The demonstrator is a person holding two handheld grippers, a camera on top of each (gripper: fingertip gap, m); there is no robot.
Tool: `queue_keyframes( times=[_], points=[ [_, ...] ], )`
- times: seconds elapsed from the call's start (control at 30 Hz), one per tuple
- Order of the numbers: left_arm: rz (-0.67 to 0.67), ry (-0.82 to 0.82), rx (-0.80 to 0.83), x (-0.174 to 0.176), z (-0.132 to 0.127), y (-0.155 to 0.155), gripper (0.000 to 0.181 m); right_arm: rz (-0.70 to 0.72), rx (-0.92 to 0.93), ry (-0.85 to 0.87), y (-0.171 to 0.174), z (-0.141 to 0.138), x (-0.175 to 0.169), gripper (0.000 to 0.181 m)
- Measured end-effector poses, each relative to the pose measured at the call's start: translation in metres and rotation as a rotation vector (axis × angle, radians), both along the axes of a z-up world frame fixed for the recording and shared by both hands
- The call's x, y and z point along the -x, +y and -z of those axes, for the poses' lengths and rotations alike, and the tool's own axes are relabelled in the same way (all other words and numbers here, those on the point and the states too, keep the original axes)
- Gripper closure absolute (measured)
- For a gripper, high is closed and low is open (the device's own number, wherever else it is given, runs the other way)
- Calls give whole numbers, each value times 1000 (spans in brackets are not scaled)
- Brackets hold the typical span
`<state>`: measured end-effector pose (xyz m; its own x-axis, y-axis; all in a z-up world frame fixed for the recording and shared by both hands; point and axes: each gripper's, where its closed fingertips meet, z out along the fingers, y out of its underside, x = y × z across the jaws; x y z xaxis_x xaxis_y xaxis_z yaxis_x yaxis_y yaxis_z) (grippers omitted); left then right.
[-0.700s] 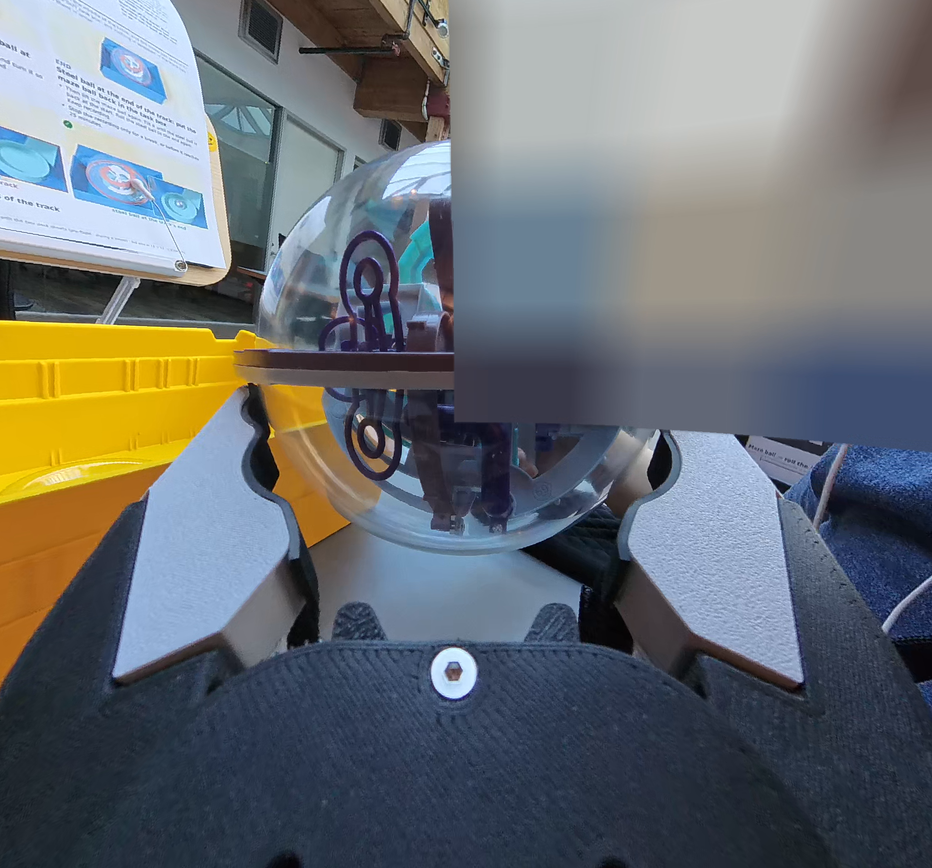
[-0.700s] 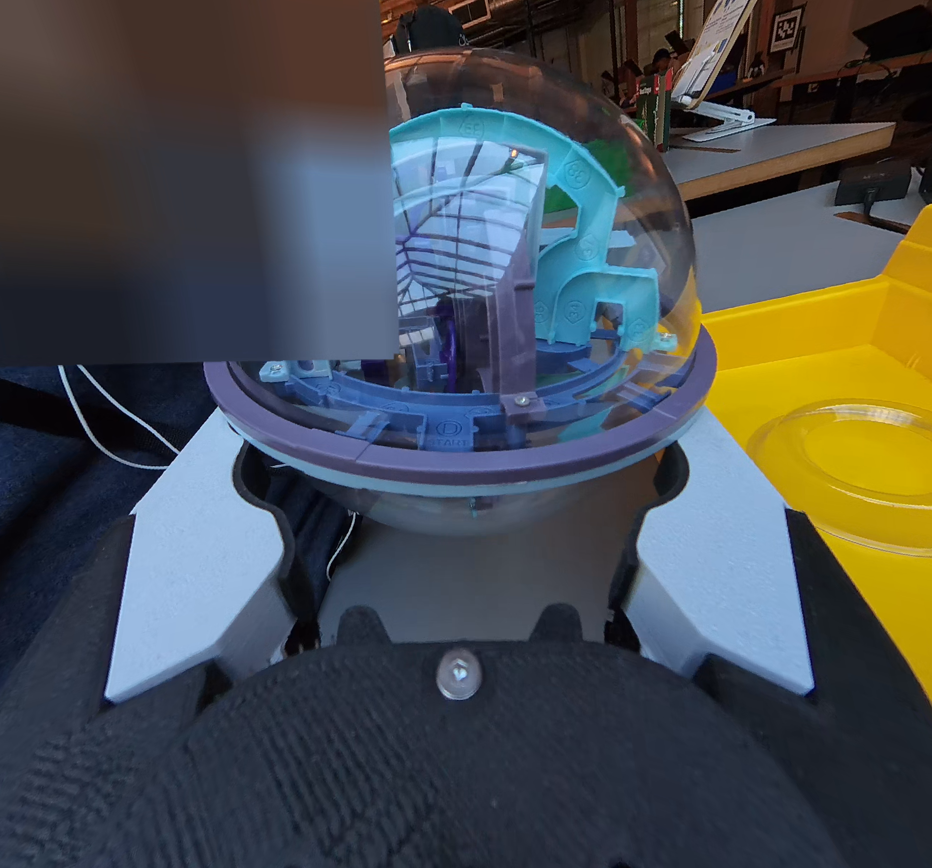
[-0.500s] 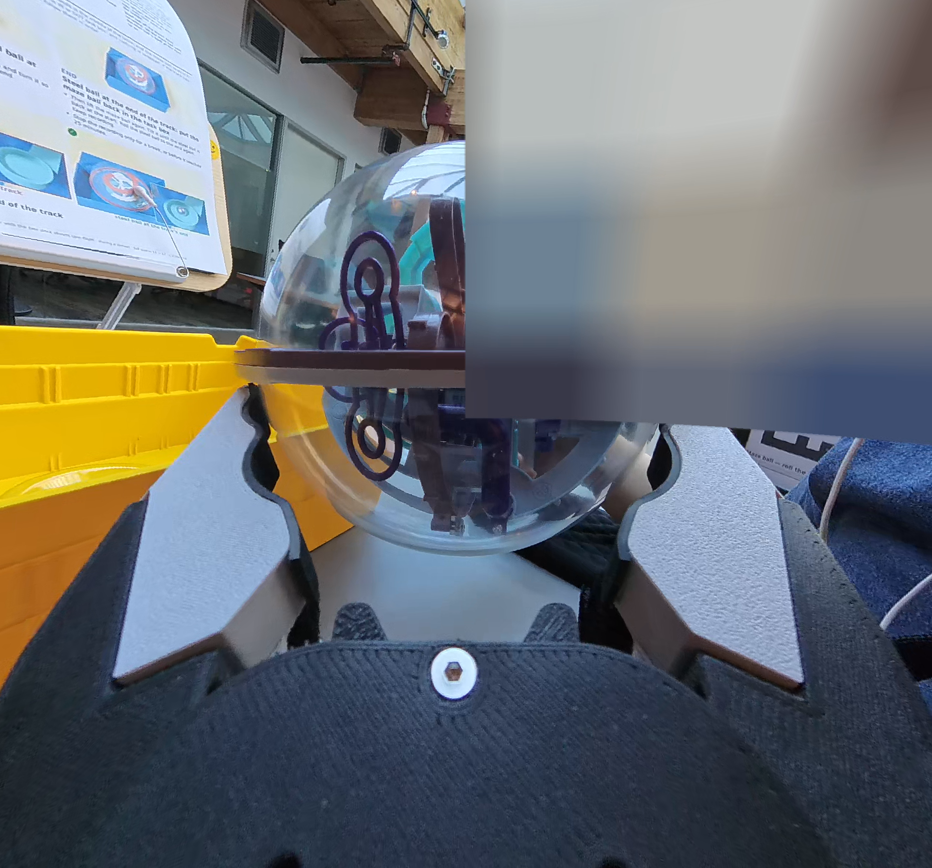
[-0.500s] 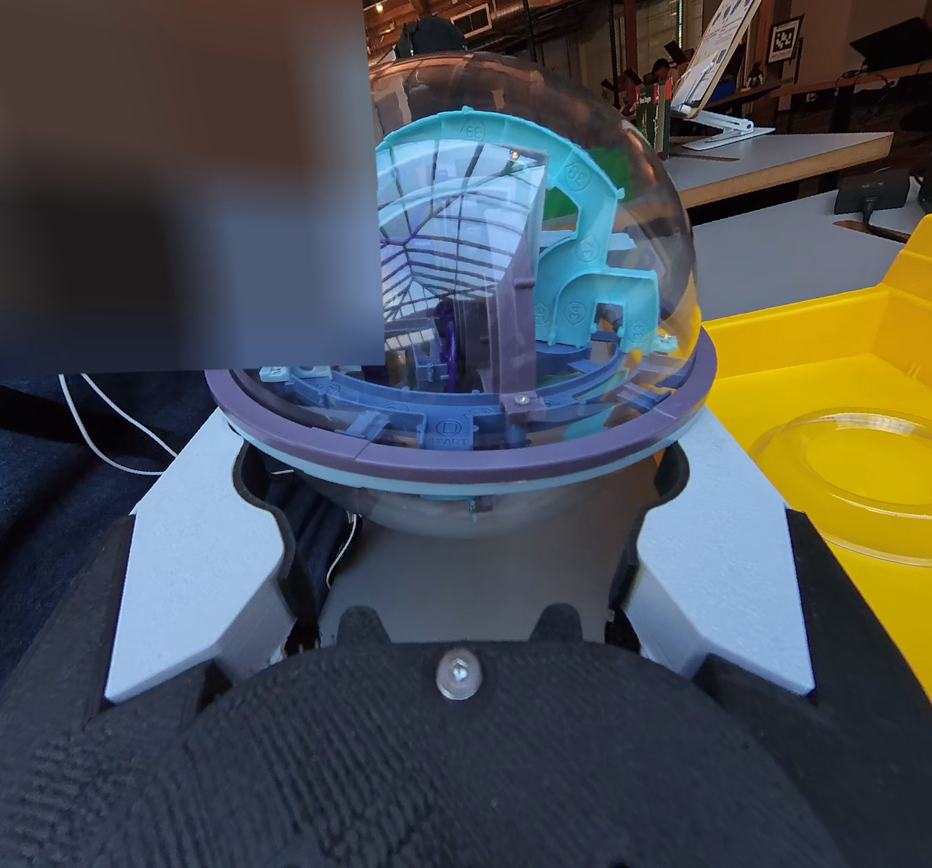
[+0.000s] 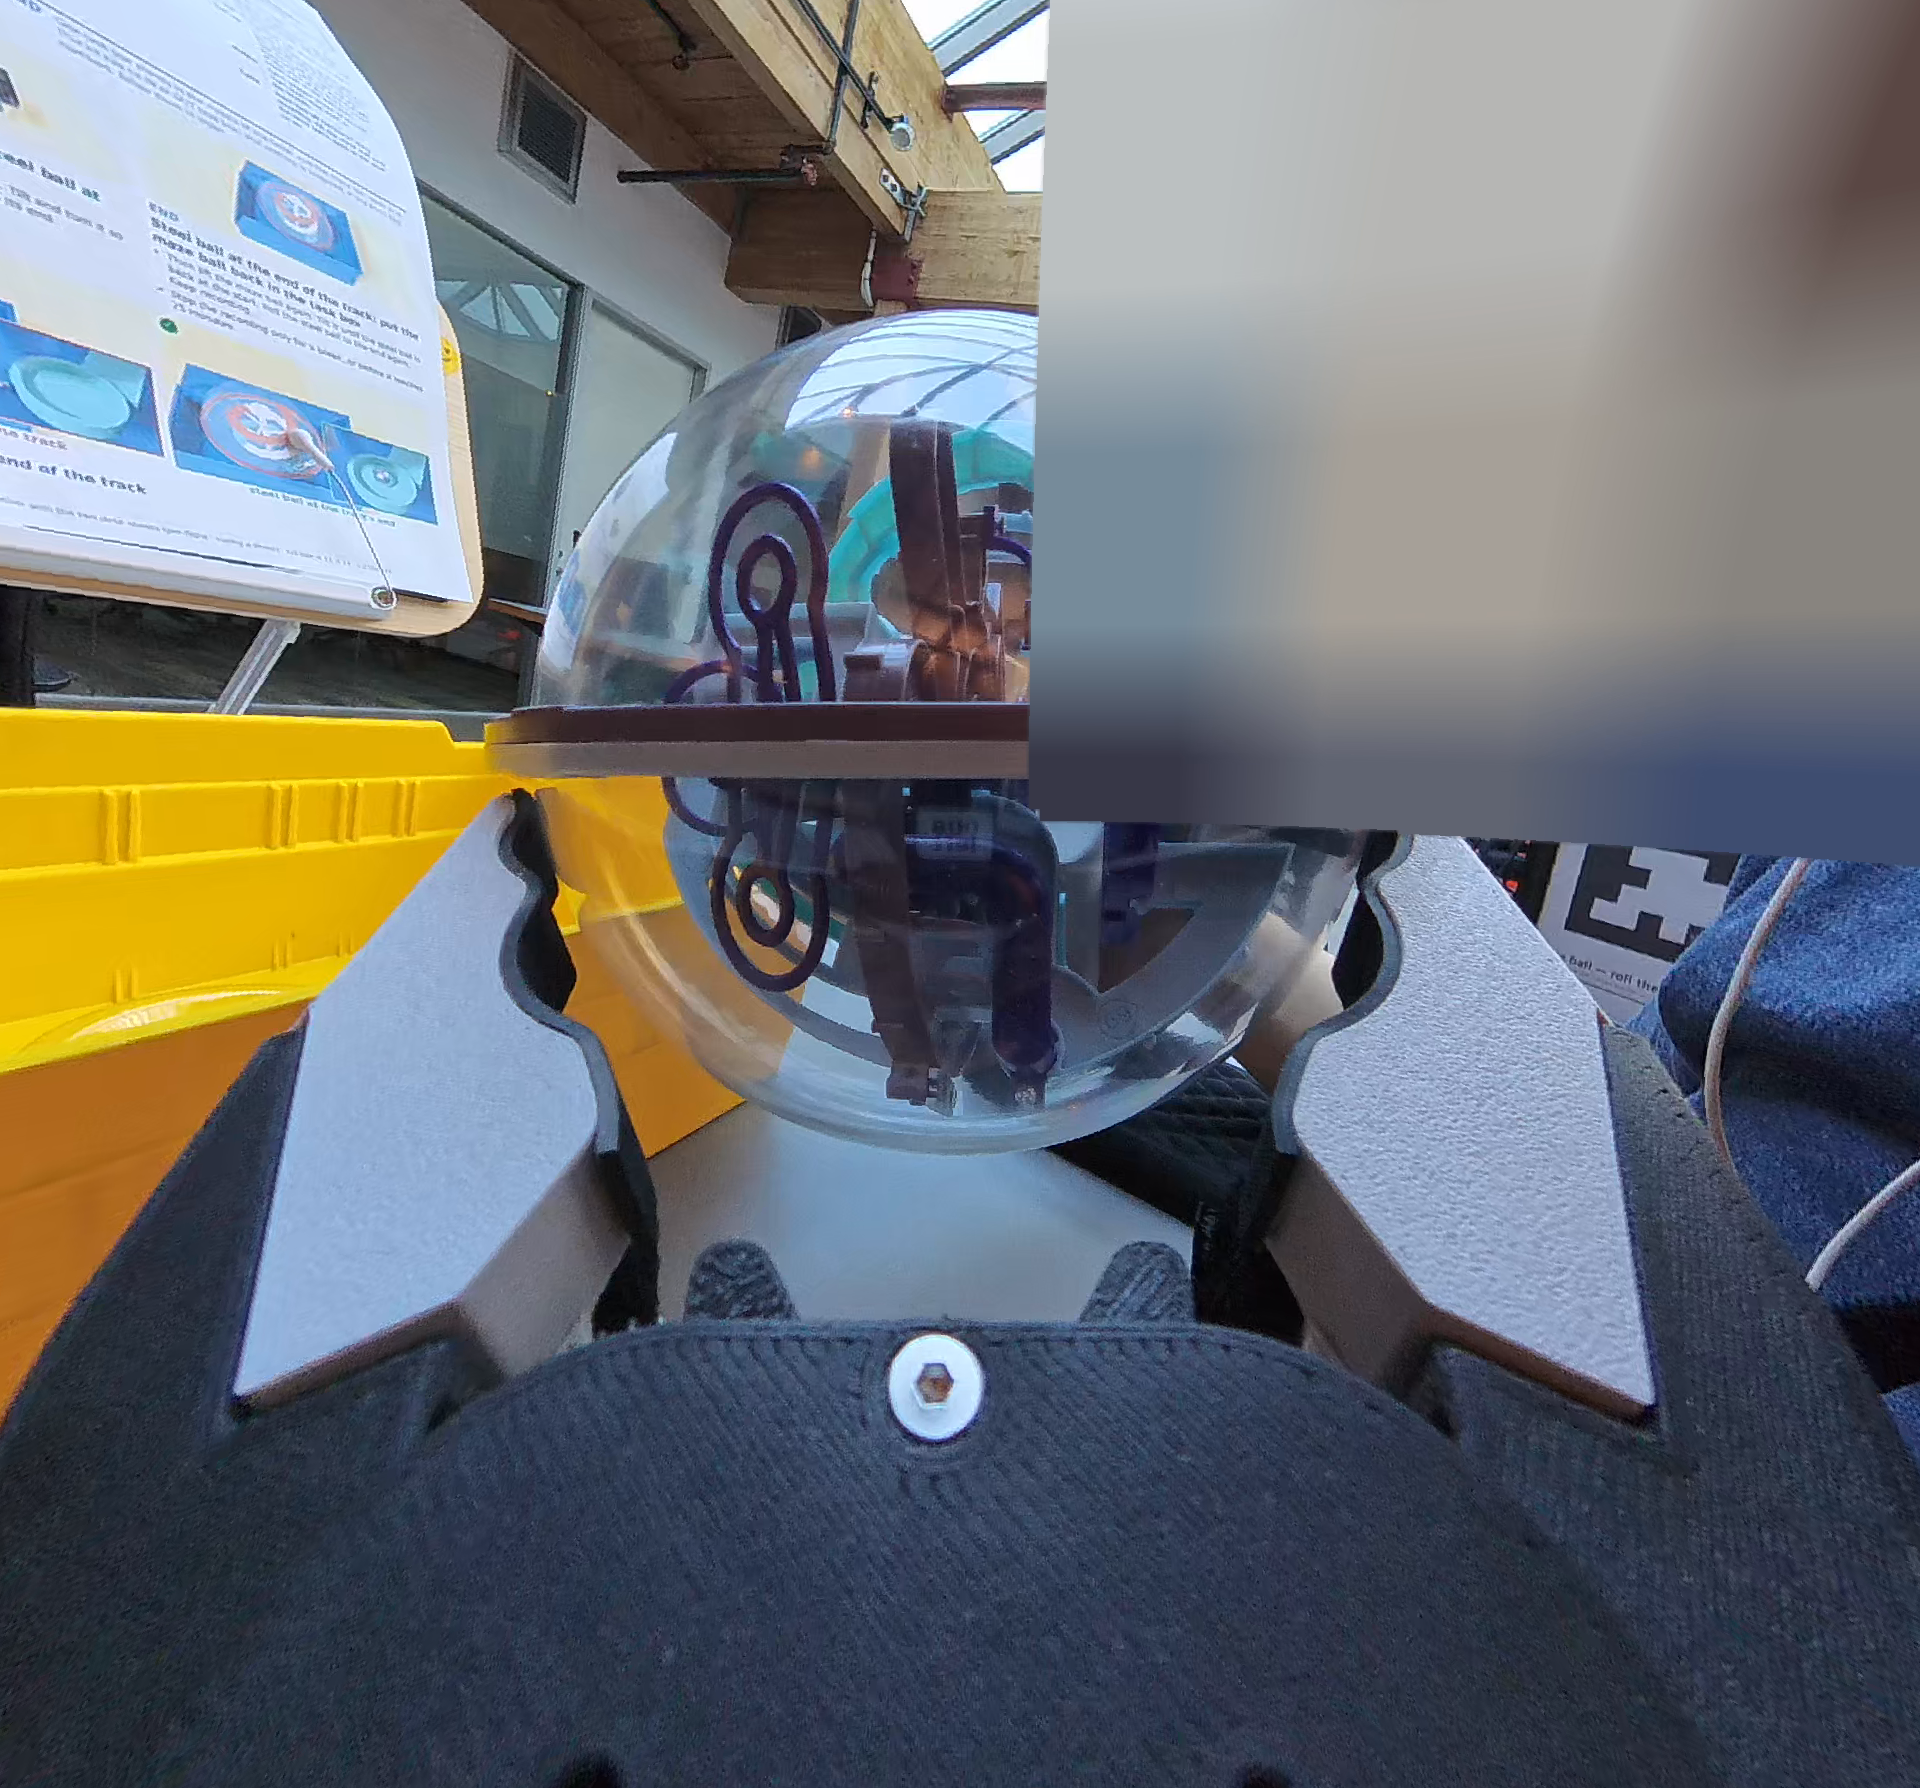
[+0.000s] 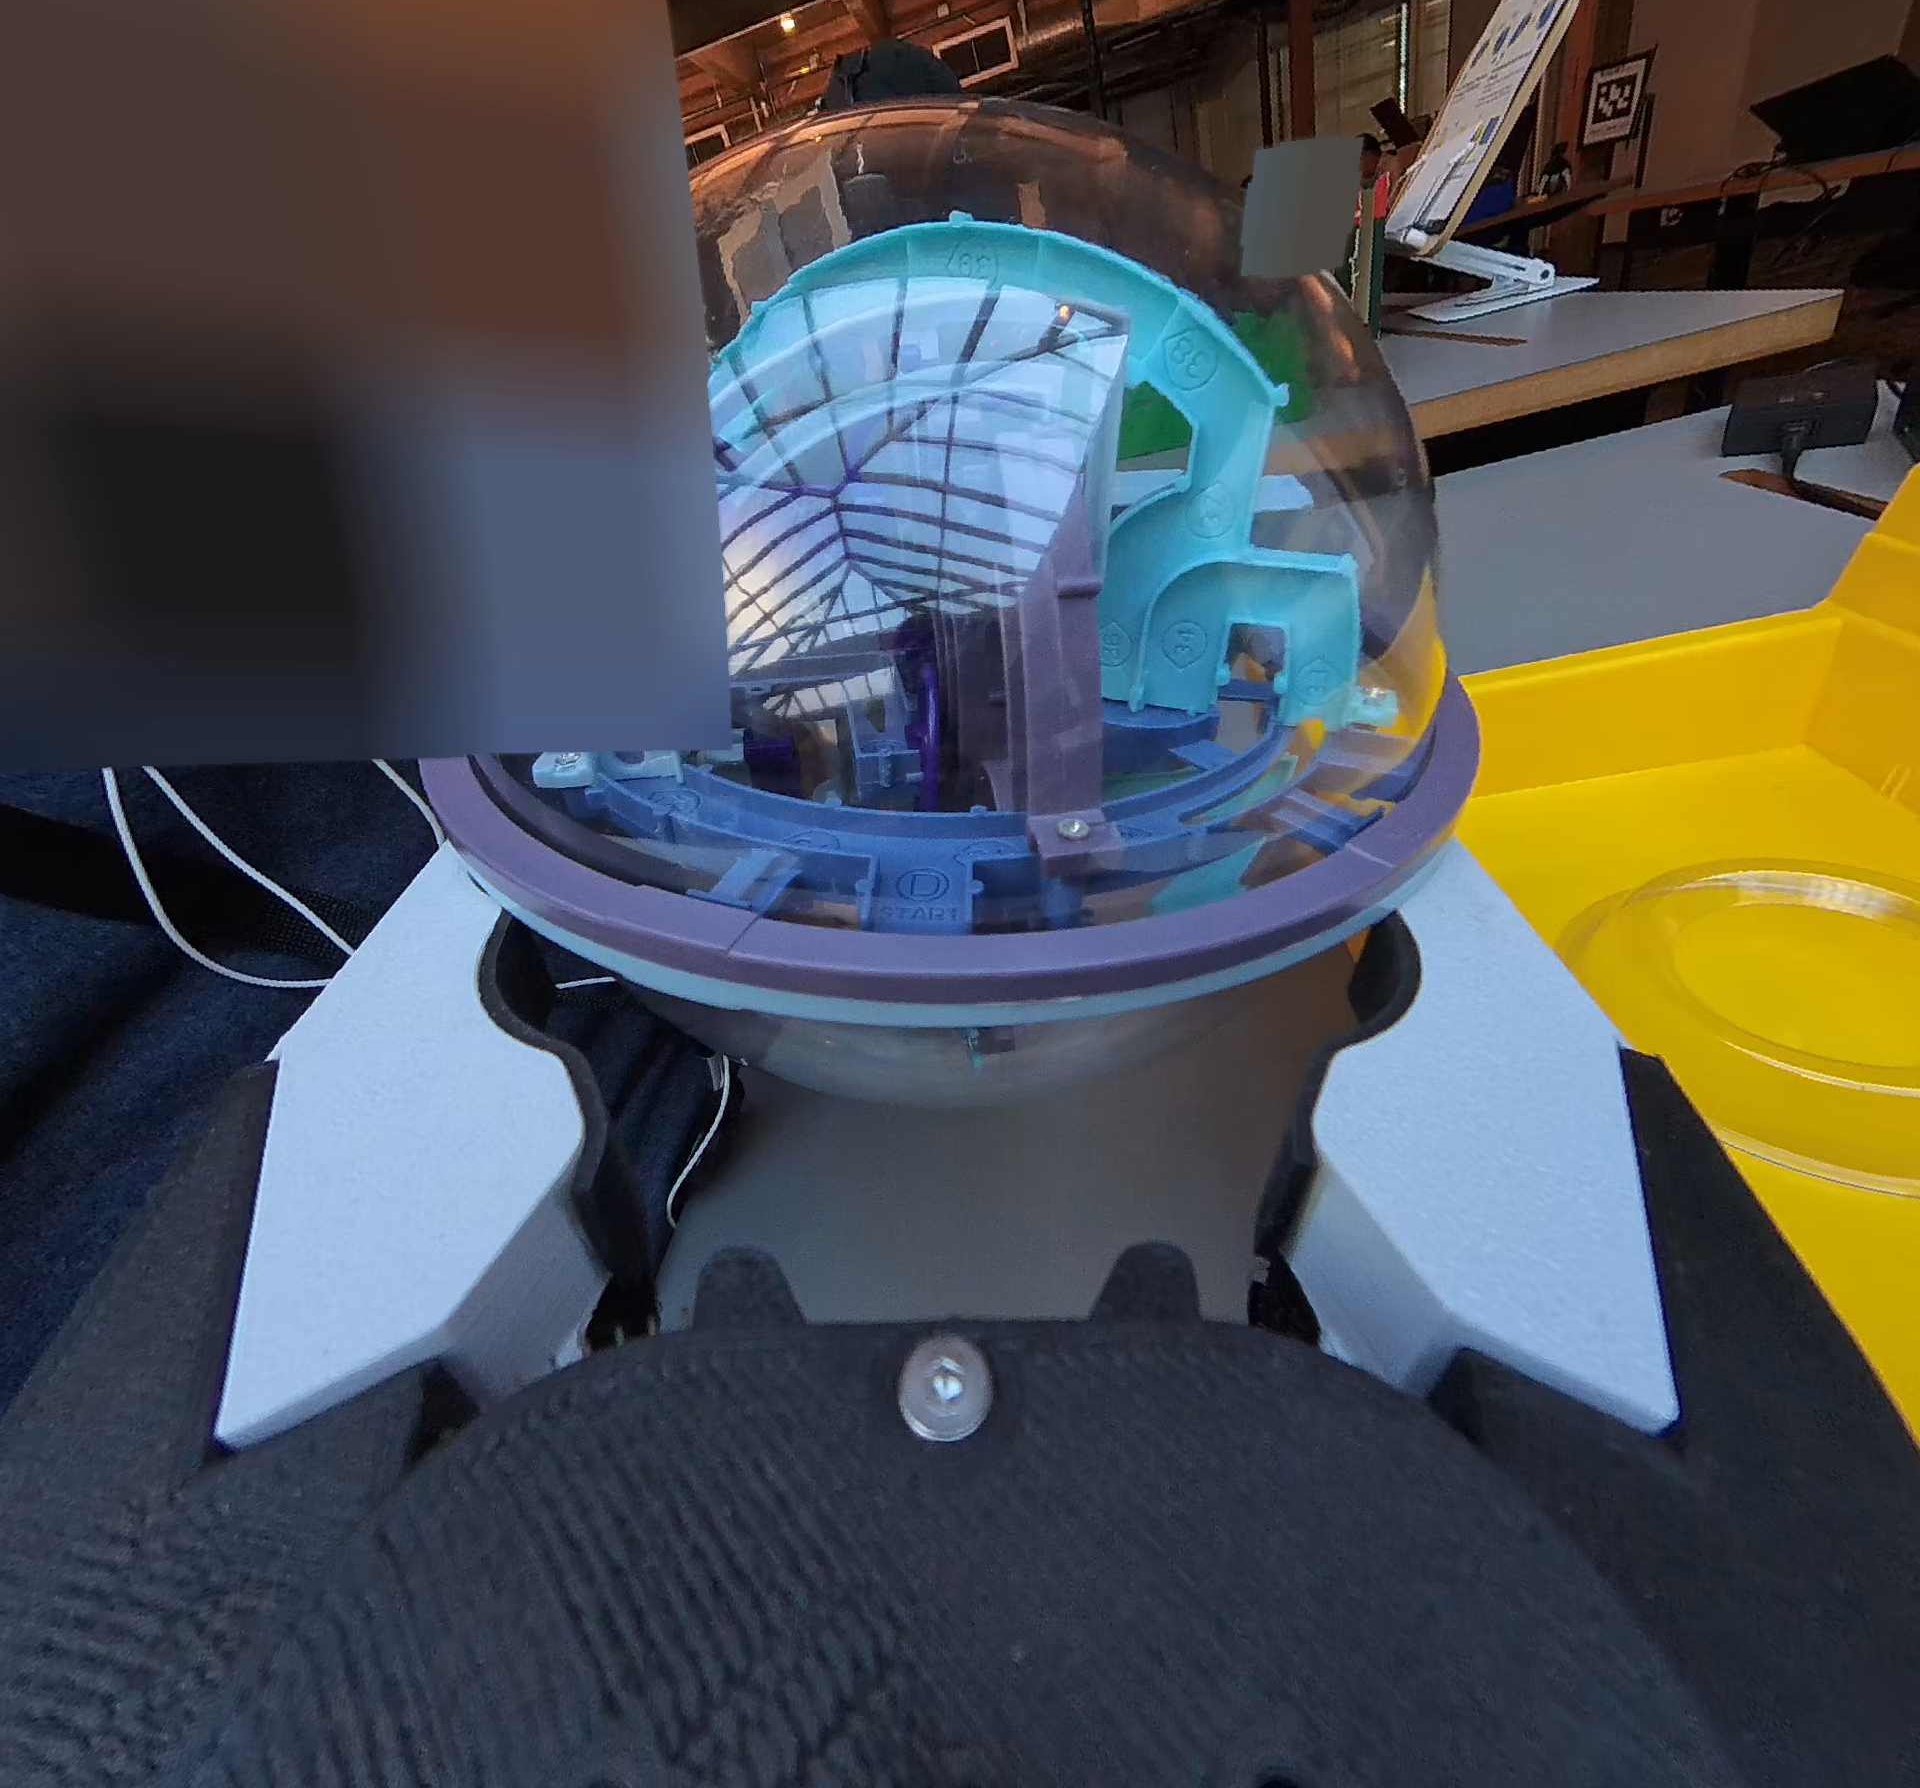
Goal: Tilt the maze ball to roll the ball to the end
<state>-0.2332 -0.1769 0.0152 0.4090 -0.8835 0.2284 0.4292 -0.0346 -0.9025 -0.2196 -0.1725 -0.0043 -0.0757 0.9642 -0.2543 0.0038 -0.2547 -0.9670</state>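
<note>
The maze ball (image 5: pixel 831 959) is a clear sphere with a purple equator ring and teal, blue and purple tracks inside. It is held up off the grey table between both grippers, one on each side. My left gripper (image 5: pixel 951 824) is shut on it, with the grey fingers (image 5: pixel 416 1063) cupping the lower half. In the right wrist view, the maze ball (image 6: pixel 1039 647) sits the same way in my right gripper (image 6: pixel 945 938), with the ring resting above its fingers (image 6: pixel 416 1115). I cannot make out the small steel ball. A blurred patch hides part of the sphere in both views.
A yellow bin (image 5: pixel 208 834) stands beside the ball; it also shows in the right wrist view (image 6: pixel 1662 699), with a clear plastic ring (image 6: pixel 1766 990) in it. An instruction sheet on a stand (image 5: pixel 208 284) is behind the bin. A person's blue clothing (image 5: pixel 1818 1063) and a white cable are close by.
Both grippers keep their hold on the maze ball. The background shifts a little in both views, so the grippers and ball have turned slightly together.
</note>
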Motion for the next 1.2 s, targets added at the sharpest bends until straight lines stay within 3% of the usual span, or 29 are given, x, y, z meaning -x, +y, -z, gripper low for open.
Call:
queue_keyframes(
  times=[0.6, 1.2],
  points=[
    [0, -36, -48, 4, -7, -3, 32, -20, -19, -66, -5, 5, 3, 24],
    [19, 42, -82, 0, -1, -4, 31, -11, -82, -39, -5, 8, 1, 24]
  ],
)
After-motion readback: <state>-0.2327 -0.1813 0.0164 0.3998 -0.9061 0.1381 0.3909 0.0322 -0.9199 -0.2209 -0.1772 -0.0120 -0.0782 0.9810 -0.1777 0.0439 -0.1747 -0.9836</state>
